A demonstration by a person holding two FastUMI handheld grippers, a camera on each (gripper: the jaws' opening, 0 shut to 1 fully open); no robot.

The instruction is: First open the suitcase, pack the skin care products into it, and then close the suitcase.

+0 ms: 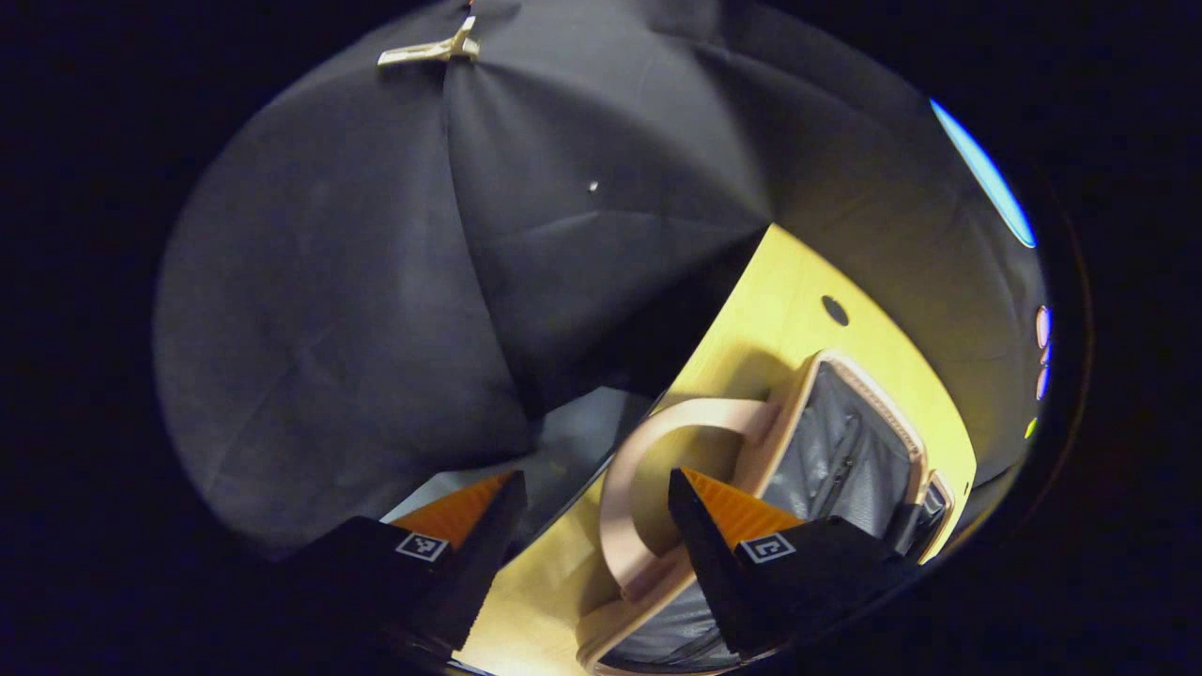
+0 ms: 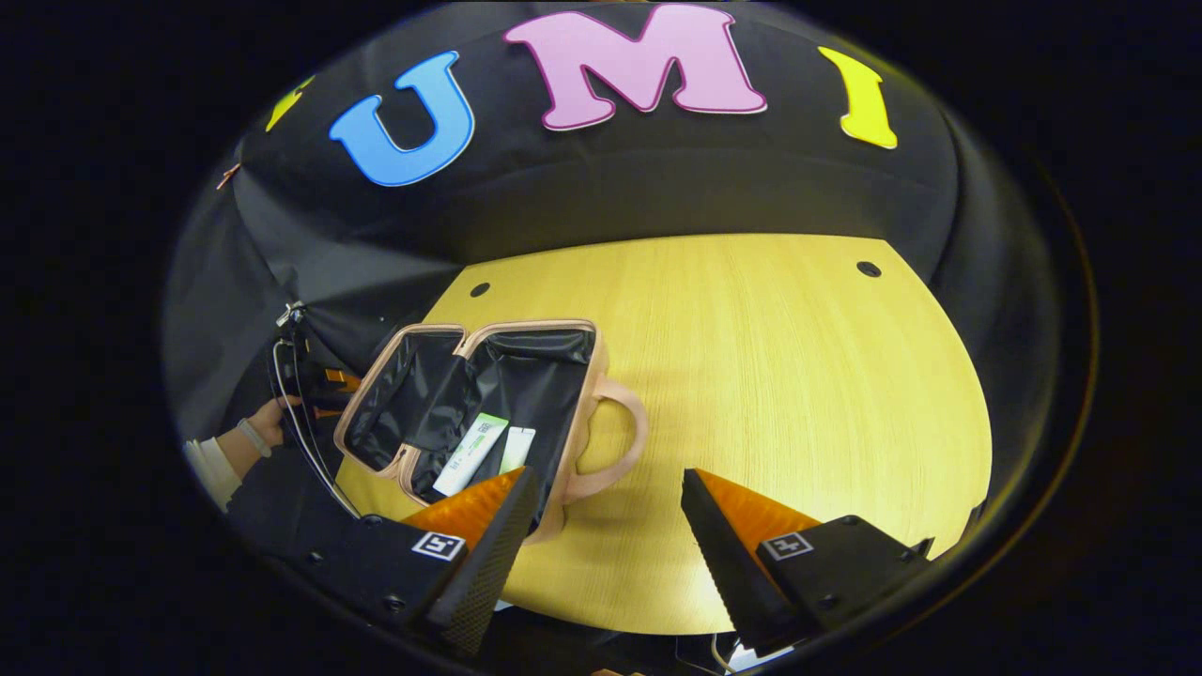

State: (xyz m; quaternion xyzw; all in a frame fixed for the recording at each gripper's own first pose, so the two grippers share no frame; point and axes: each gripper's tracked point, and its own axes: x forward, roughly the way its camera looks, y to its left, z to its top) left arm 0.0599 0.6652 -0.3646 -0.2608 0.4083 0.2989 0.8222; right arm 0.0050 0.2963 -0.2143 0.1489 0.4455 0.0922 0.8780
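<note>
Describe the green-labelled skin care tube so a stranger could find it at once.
Start at the yellow wooden table; on its left part lies an open pink suitcase with black lining. Inside the half nearer the handle lie two white tubes side by side; the green-labelled tube is the longer one, left of the plain tube.

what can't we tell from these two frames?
- Right gripper view: part of the open suitcase interior sits behind the right gripper's left finger, so the count of skin care products is unsure.
- Their labels are too small to make out.
- Left gripper view: the suitcase's near end is behind the left gripper's right finger; no products can be made out there.
</note>
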